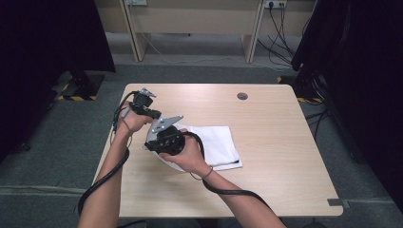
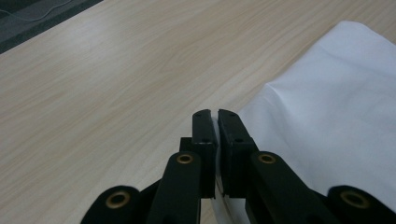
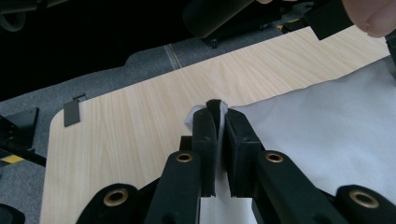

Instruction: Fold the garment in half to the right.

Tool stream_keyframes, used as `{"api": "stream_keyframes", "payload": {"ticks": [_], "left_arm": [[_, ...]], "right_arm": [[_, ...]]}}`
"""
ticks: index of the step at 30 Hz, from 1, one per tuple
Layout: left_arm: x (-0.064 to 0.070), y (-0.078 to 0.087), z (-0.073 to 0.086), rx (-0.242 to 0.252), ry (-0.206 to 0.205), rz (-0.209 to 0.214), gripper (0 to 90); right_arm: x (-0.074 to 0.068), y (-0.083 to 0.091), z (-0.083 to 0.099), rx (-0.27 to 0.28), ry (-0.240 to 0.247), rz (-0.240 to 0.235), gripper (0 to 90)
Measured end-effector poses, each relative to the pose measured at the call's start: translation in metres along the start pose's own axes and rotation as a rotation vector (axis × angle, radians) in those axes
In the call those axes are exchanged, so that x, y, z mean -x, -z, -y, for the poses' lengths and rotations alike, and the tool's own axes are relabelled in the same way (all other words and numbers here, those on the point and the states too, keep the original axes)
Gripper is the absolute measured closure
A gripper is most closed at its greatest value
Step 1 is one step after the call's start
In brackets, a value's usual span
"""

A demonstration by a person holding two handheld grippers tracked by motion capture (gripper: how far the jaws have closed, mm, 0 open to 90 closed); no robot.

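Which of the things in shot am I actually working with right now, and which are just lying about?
In the job:
- white cloth, on the table
- left tool, shut on the cloth's edge
- right tool, shut on a corner of the cloth

Lying about:
- grey tape at the table's corner
- round hole in the tabletop
- cables on the floor

A light wooden table [image 1: 275, 156] carries a folded white cloth [image 1: 221, 145] near its middle

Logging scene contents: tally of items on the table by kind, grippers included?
White folded cloth: 1
Black two-jaw grippers: 2, left gripper and right gripper, each shut on a cloth edge
Light wooden table: 1
Total: 4
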State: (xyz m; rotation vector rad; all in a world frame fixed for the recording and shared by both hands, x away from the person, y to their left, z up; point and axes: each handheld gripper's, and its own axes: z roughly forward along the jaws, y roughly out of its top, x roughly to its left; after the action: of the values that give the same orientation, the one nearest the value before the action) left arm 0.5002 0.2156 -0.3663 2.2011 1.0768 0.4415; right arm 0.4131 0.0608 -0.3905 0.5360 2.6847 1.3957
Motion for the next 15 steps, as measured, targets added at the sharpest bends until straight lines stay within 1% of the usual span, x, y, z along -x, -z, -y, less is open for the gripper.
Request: {"api": "stream_keyframes", "payload": {"ticks": [3,15], "left_arm": [[0.0005,0.0023,-0.0025,0.000,-0.005,-0.004,84.9],[0.0021,0.0068,-0.0107,-0.001,-0.013,-0.014,84.9]], "right_arm": [[0.0009,0.0016,-0.0013,0.009,-0.012,-0.007,84.2],[0.0002,0.0087,-0.0077,0.032,-0.007,-0.001,84.1]]}}
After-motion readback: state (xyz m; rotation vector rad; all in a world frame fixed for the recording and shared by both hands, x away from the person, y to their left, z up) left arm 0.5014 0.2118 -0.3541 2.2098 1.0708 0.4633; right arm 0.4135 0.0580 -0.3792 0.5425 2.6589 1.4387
